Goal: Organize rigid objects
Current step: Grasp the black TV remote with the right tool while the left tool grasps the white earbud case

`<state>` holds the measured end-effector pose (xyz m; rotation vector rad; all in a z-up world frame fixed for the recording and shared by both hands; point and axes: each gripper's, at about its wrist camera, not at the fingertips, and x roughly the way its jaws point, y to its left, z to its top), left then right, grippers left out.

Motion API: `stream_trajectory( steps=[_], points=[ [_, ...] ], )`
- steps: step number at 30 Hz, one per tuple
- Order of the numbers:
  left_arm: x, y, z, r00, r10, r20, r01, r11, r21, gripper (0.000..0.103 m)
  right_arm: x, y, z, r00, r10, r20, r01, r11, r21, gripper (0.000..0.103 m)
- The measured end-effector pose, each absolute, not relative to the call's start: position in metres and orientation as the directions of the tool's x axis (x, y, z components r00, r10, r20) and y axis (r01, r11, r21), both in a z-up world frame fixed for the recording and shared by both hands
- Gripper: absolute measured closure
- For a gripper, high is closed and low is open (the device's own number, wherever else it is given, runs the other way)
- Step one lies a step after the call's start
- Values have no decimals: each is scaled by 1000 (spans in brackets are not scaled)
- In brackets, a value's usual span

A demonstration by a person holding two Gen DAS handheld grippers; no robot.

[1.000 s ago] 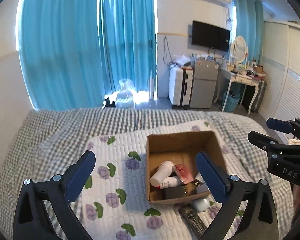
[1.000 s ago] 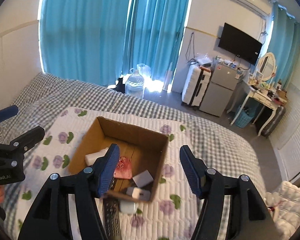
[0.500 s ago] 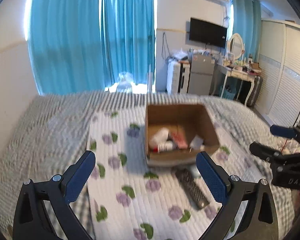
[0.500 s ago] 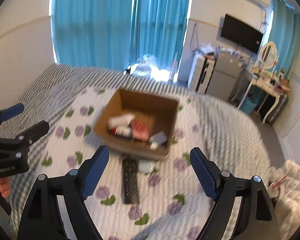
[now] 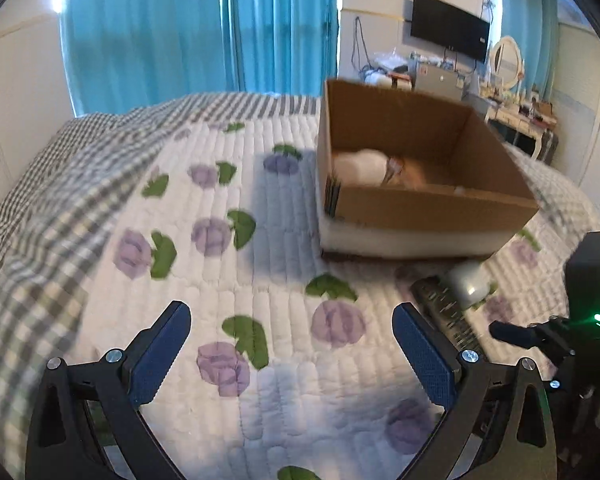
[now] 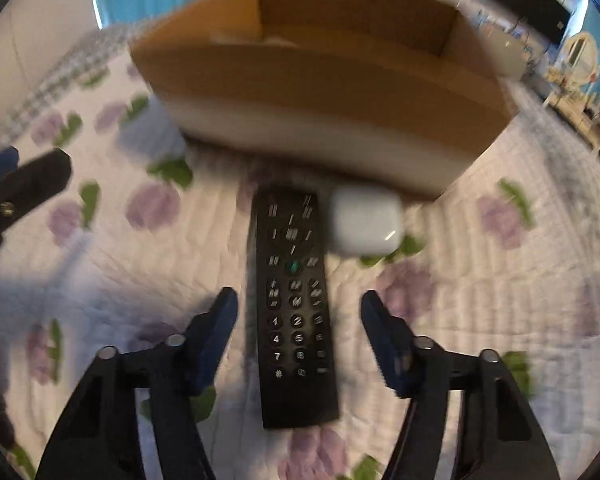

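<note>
One black remote control (image 6: 296, 304) lies flat on the bed's flowered quilt (image 6: 480, 320) at lower centre of the right wrist view, its long axis running up the frame toward one cardboard box (image 6: 320, 92). One white case (image 6: 366, 222) sits touching its upper right edge. The right hand-held gripper (image 6: 298, 330) straddles the remote, jaws just narrowing, not touching it. The left hand-held gripper (image 5: 290, 344) gapes wide over bare quilt, empty.

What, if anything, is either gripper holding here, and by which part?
Nothing. The right gripper straddles the black remote without touching; the left gripper is open over the quilt.
</note>
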<state>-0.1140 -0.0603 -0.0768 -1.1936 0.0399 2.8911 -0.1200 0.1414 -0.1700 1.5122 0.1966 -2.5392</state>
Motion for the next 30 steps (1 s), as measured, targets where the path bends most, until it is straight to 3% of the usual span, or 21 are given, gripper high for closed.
stream_trajectory(
  steps=[2, 4, 16, 22, 30],
  points=[
    [-113, -61, -84, -700, 4, -714, -25, -1000, 18, 0, -122, 142, -186, -448, -92, -889, 212, -977, -6, 48],
    [-110, -62, -85, -697, 15, -716, -30, -1000, 8, 0, -119, 140, -184, -477, -87, -875, 217, -976, -21, 62],
    [-100, -45, -73, -692, 11, -722, -48, -998, 30, 0, -64, 207, -128, -570, -104, -815, 109, -993, 50, 62],
    [-113, -3, -63, -673, 20, -740, -73, -997, 39, 0, -76, 254, -104, -592, -27, -806, 27, -1000, 14, 62],
    [-156, 53, -95, -620, 20, -784, -29, -1000, -2, 0, -126, 290, -99, -593, 32, -805, 12, -999, -49, 62]
  ],
)
